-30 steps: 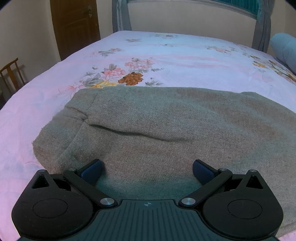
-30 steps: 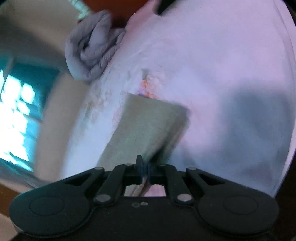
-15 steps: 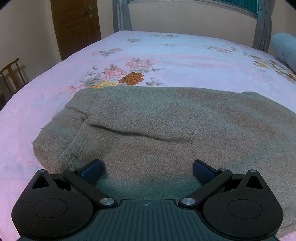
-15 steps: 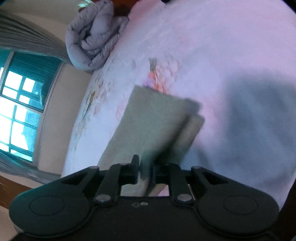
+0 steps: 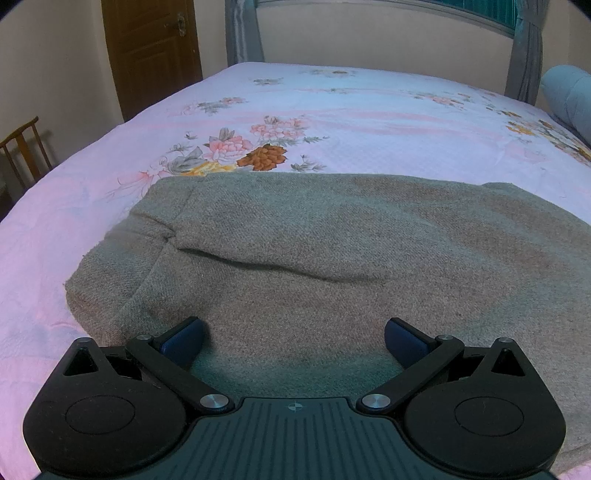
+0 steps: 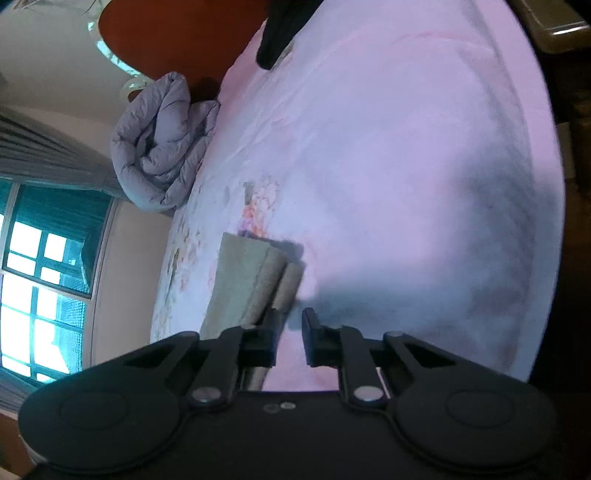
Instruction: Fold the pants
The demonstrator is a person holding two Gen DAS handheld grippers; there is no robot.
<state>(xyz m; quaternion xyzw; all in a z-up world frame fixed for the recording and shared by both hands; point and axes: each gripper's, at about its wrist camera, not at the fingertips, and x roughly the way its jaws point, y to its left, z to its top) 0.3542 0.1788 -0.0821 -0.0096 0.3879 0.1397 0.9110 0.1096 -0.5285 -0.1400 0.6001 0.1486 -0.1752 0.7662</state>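
The grey-green woollen pants (image 5: 332, 251) lie flat and folded lengthwise on the pink floral bed sheet (image 5: 332, 110). My left gripper (image 5: 293, 339) is open, its blue pads wide apart just above the near edge of the cloth. In the right wrist view the leg ends of the pants (image 6: 251, 280) lie in stacked layers on the sheet. My right gripper (image 6: 291, 332) is open by a narrow gap and empty, with the cloth edge just beside its left finger.
A rolled grey quilt (image 6: 162, 162) lies at the bed's far side, also seen in the left wrist view (image 5: 569, 96). A wooden door (image 5: 151, 51) and a chair (image 5: 22, 155) stand to the left. A dark object (image 6: 277, 33) lies on the sheet's far end.
My right gripper has opened and let go of the pant leg ends, which now lie on the sheet. The left gripper has not moved.
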